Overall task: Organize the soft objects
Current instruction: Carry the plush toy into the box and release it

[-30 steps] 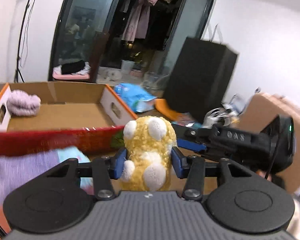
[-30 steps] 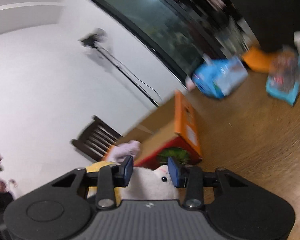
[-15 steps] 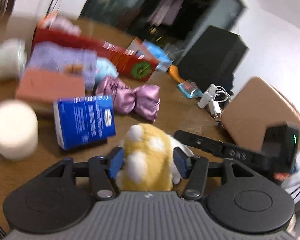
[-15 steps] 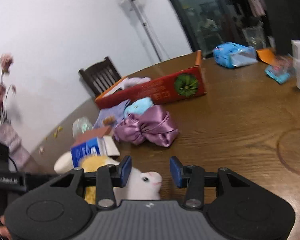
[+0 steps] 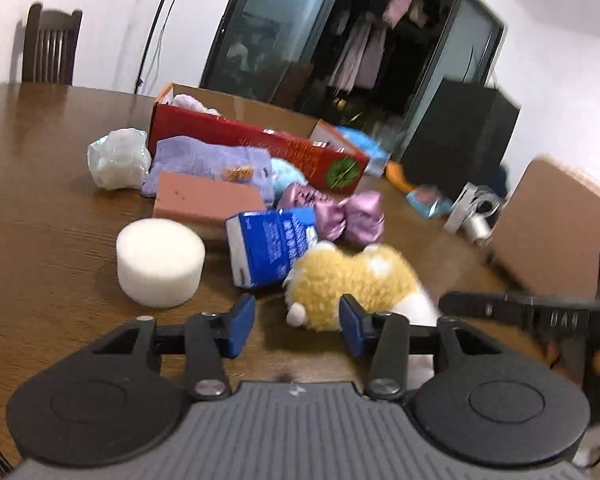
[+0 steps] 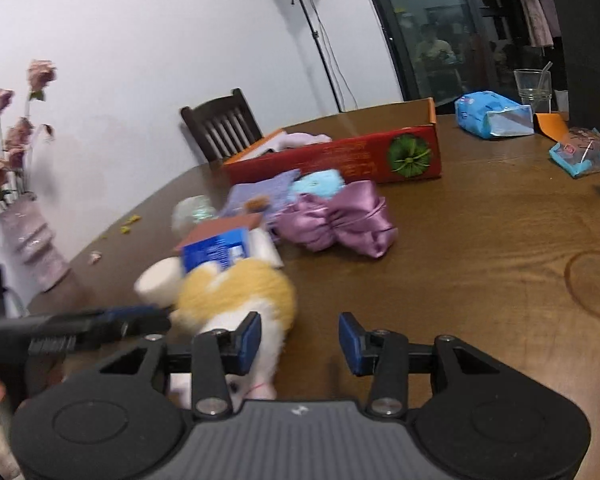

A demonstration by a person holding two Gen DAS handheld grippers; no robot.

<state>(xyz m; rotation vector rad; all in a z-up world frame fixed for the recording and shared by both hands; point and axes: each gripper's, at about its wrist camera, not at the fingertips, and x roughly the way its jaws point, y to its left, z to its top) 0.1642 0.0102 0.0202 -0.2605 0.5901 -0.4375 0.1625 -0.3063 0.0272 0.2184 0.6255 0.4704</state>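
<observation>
Both claws open, yellow plush toy (image 5: 352, 280) lying between, ungripped

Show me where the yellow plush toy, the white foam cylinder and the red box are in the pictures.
yellow plush toy (image 5: 352, 284): left wrist view, on its fuzzy yellow back.
white foam cylinder (image 5: 160, 260): left wrist view, on its curved side, near the top edge.
red box (image 6: 340, 156): right wrist view, on its long red side wall.

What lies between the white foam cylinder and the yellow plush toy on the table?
In the left wrist view, the blue tissue pack lies between the white foam cylinder and the yellow plush toy, its near end against the toy.
</observation>
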